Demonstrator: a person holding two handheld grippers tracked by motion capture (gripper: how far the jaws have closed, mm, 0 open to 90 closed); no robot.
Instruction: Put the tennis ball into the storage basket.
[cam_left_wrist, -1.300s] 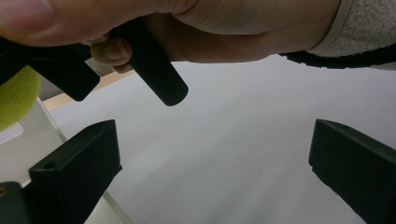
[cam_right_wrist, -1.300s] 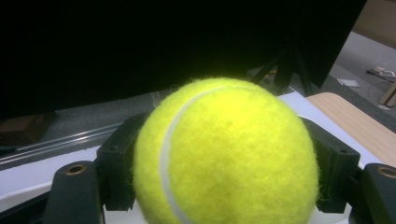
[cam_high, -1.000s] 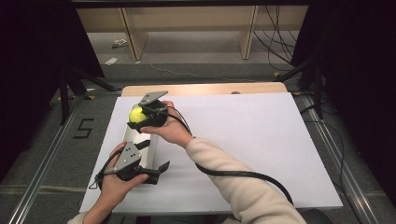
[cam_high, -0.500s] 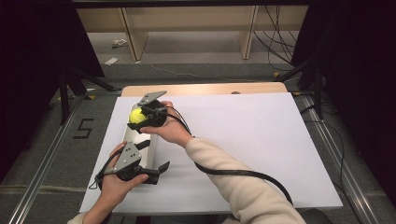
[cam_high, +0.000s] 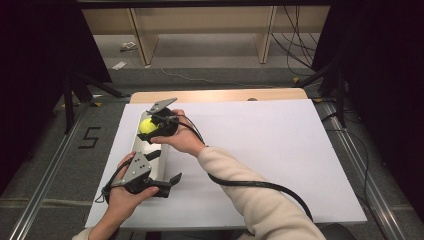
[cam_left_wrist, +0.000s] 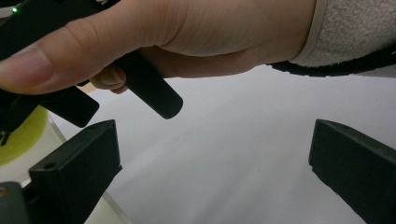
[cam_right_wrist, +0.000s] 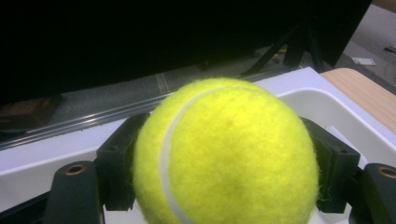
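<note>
Tennis ball (cam_right_wrist: 224, 154) in right claw (cam_high: 150, 126), unbranded.

grey floor (cam_high: 45, 150) marked "5", wooden shelving (cam_high: 200, 25) beyond, dark curtains (cam_high: 40, 45) flanking.

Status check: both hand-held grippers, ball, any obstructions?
Right hand-held gripper shut on the fuzzy yellow tennis ball, over the long white plastic tray. Left hand-held gripper open, empty, beside the tray. Nothing blocking.
</note>
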